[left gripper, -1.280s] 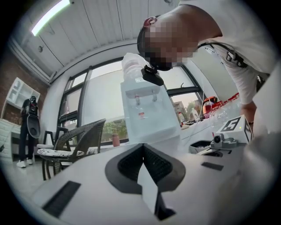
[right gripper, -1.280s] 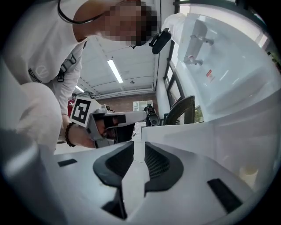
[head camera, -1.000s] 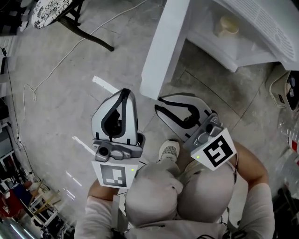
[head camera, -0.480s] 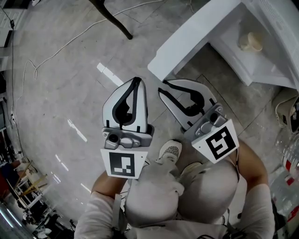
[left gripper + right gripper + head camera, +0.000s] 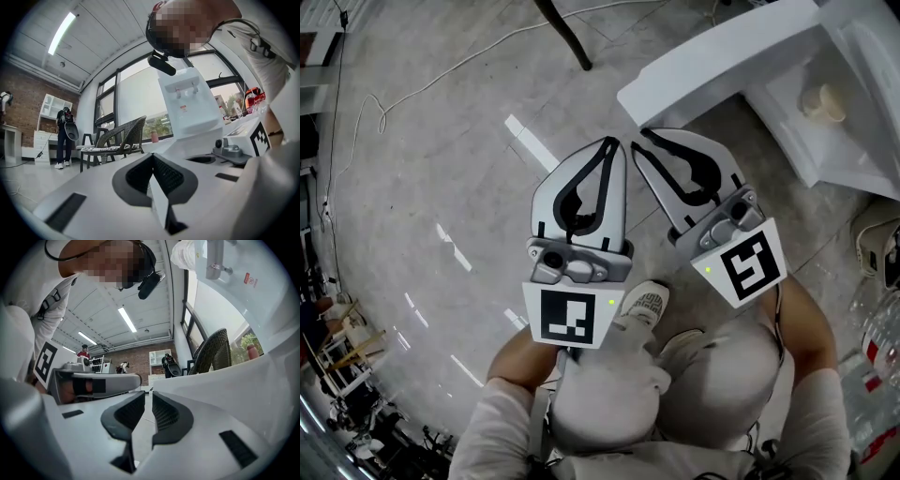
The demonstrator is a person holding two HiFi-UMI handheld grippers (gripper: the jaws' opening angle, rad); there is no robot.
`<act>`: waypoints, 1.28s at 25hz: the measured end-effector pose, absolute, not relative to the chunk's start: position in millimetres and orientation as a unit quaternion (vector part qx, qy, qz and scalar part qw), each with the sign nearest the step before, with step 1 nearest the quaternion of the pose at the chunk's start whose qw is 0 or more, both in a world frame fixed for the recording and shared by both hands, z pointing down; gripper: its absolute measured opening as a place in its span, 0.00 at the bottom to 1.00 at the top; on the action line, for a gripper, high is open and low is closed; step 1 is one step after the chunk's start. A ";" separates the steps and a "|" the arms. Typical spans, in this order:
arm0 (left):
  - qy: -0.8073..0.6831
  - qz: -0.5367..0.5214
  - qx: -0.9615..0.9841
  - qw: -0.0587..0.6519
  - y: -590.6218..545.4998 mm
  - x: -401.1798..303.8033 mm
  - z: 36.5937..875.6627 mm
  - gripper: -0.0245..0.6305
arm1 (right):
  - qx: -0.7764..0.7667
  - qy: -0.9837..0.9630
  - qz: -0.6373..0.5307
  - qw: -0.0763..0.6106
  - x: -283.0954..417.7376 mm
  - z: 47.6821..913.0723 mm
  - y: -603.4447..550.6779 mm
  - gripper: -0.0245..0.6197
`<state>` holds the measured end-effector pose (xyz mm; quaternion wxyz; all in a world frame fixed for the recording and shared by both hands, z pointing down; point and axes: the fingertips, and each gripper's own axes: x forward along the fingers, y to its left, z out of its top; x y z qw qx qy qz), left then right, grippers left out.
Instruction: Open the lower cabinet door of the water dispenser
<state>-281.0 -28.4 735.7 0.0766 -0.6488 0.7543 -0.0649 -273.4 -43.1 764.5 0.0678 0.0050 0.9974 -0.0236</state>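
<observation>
Standing swung open just beyond the right tongs [image 5: 643,139], the lower cabinet door [image 5: 722,58] lay nearer them than the left tongs [image 5: 615,145]. The right were slightly spread and empty, the left pressed together.

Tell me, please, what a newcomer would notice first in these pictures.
The two white tongs sit side by side mid-frame in the head view: left tongs shut, right tongs slightly apart and empty. Just beyond their tips the dispenser's white lower cabinet door stands swung open, with a small cream object inside at upper right.
</observation>
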 end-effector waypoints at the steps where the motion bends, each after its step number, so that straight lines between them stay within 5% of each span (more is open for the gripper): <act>1: 0.755 -0.064 -0.648 0.074 -28.9 -281.3 737.2 0.04 | 0.005 0.997 -0.024 0.067 -275.1 764.6 -43.0 0.13; 19: 0.748 -0.045 -0.659 0.065 -40.1 -273.1 738.7 0.04 | -0.024 0.996 -0.044 0.073 -265.3 759.6 -58.0 0.12; 32: 0.683 -0.031 -0.727 0.062 -51.3 -203.3 657.6 0.04 | -0.216 0.971 -0.089 0.056 -77.0 680.6 -93.6 0.06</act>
